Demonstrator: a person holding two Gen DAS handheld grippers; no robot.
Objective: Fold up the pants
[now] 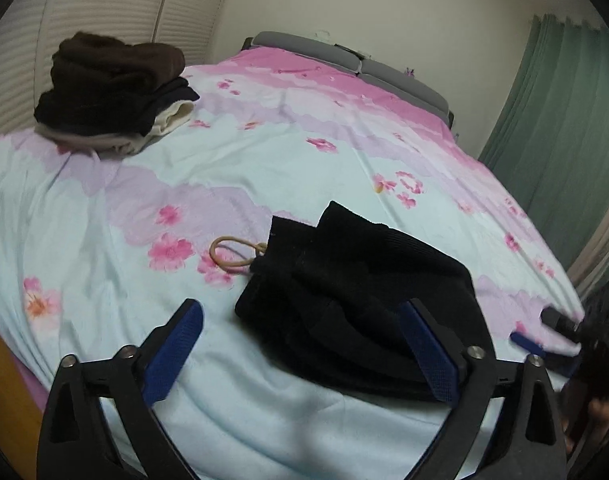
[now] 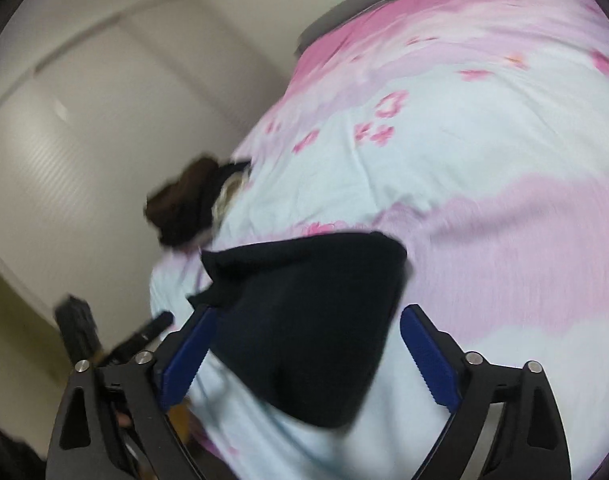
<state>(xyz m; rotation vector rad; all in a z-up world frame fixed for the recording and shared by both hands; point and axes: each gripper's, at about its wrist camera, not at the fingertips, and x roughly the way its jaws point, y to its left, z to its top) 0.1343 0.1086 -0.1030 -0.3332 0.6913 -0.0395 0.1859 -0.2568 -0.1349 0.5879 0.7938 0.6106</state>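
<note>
on the bedsheet [image 1: 264, 152], folded black pants [image 1: 344, 288] (no label legible).

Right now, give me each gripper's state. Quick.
Left gripper: open, holding nothing; the black pants lie on the bed by its right finger.
Right gripper: open, holding nothing, above the pants.
</note>
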